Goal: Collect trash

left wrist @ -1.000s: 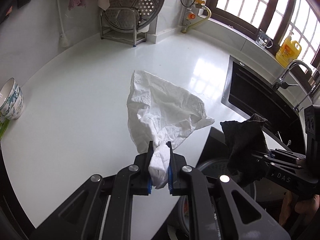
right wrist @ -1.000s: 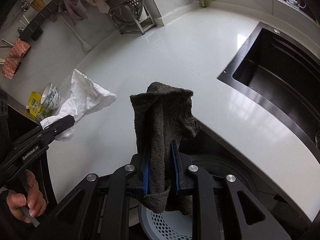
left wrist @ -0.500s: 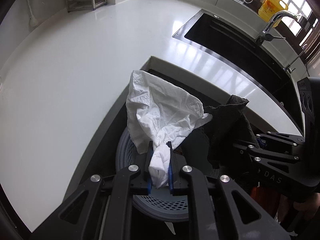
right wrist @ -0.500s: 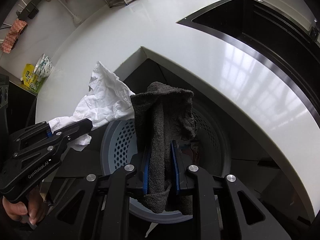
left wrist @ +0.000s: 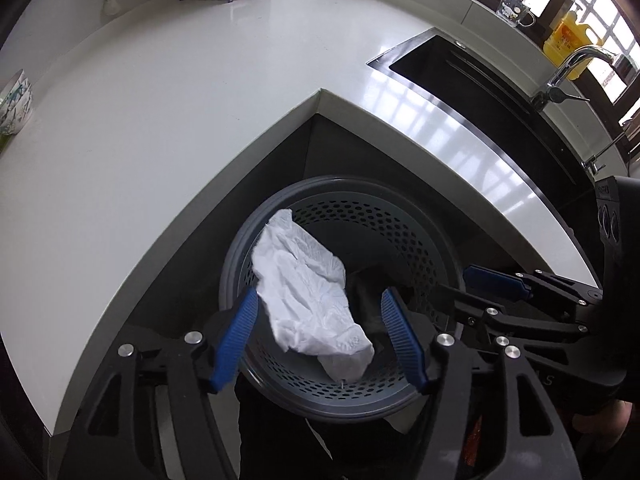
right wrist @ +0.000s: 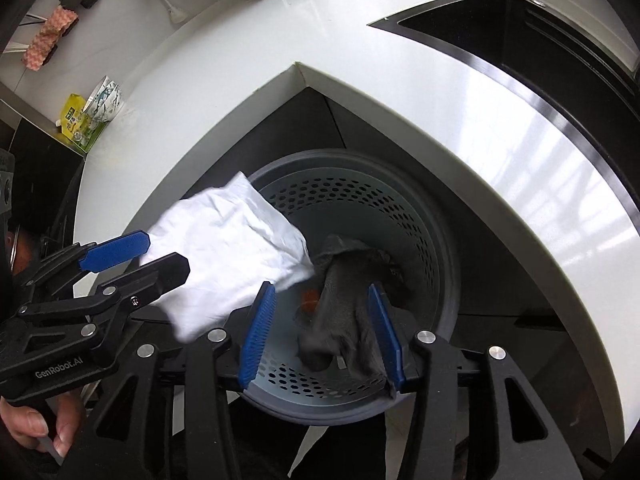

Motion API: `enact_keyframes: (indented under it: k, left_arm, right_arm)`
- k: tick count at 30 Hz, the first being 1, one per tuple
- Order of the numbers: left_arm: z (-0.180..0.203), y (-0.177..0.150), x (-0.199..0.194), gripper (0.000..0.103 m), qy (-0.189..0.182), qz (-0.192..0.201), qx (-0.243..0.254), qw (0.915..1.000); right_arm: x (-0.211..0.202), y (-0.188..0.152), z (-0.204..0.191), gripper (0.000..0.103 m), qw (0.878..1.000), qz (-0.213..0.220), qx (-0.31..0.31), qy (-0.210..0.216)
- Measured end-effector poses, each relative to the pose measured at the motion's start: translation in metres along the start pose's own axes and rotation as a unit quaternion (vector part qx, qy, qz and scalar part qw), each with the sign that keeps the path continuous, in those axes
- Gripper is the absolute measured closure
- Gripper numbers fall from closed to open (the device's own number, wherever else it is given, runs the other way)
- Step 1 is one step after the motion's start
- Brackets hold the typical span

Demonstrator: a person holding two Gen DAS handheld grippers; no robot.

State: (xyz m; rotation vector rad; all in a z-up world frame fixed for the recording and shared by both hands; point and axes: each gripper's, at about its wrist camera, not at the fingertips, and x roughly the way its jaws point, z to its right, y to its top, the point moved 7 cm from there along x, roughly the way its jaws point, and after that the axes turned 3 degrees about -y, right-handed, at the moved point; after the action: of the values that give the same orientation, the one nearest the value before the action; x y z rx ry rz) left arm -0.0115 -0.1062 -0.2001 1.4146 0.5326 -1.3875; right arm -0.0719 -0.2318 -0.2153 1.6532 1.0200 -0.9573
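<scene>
We've got both grippers tipped steeply downward, side by side. Our left black two-finger gripper with blue ribbed pads (left wrist: 320, 336) has just been opening, jaws spread wide with white crumpled stuff loose between them, pads not pressing it. Our right black gripper with the same blue pads (right wrist: 320, 332) has just been opening too, dark fabric brushing one pad. A bare hand (right wrist: 36, 430) grips the left handle.

The crumpled white paper (left wrist: 310, 292) hangs loose over the grey perforated bin (left wrist: 400, 216), its upper end over the bin's left rim and its lower end inside the mouth. The dark grey cloth (right wrist: 348, 300) is bunched, slumping right of the paper, deeper inside the bin.
</scene>
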Motion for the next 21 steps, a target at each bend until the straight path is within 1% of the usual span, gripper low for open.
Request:
enact_keyframes:
  k: [2,6,9,15,21]
  left_arm:
    - [-0.001,-0.002,-0.005,0.039,0.011,0.002,-0.007,0.9999]
    - [-0.006,-0.006,-0.018,0.029,0.032,0.010,-0.024,0.9992]
    - [-0.010,-0.007,-0.030,0.028,0.048,0.016,-0.033,0.9982]
    - [-0.013,-0.006,-0.061,0.021,0.077,0.046,-0.047,0.9948]
    - [-0.011,-0.001,-0.083,0.020,0.090,0.068,-0.049,0.9924]
  right_arm:
    - [-0.005,0.000,0.002,0.054,1.000,0.002,0.000,0.000]
    - [-0.017,0.001,0.002,0.050,1.000,0.006,0.005,0.004]
    - [-0.029,0.001,0.002,0.045,1.000,0.013,0.003,0.001]
    - [-0.045,0.002,0.000,0.042,1.000,0.018,-0.003,0.002]
    - [-0.054,-0.001,-0.003,0.041,1.000,0.023,-0.009,0.004]
